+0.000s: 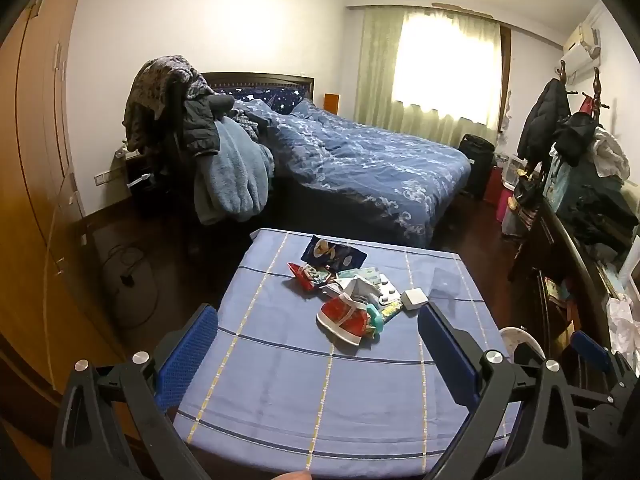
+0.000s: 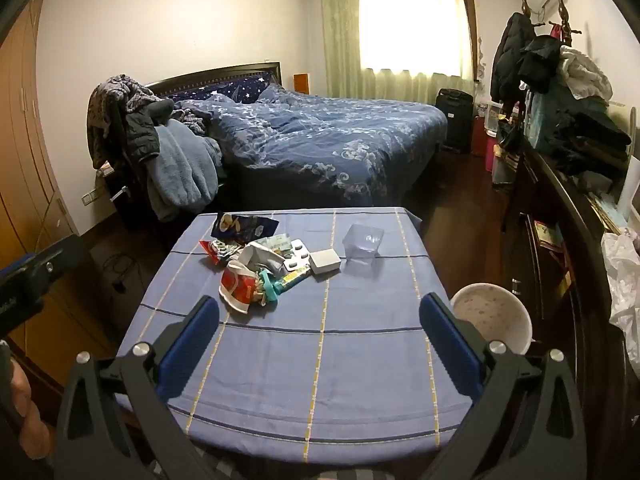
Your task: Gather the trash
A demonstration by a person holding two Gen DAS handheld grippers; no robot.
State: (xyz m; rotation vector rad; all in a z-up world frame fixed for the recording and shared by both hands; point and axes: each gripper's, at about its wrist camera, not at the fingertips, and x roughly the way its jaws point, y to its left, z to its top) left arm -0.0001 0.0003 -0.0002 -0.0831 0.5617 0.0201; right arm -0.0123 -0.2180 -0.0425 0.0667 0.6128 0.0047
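Both grippers, left gripper (image 1: 318,324) and right gripper (image 2: 319,312), hover over the near edge of the counter (image 2: 360,368) with jaws spread wide and empty. The trash pile (image 2: 260,264) lies on the blue checked cloth at about 11 o'clock from the right gripper, well apart from it. It comprises a crumpled red-and-white wrapper (image 2: 236,288), a dark blue snack bag (image 2: 242,226), a foil blister pack (image 2: 297,256), a small white box (image 2: 325,261) and a clear plastic tub (image 2: 363,242). Judged light throughout: film wrappers are soft, slick and crushable, best pinched at a raised fold; box and tub are stiff, best taken across opposite walls. A round white bin (image 2: 494,318) stands at 3 o'clock beside the counter.
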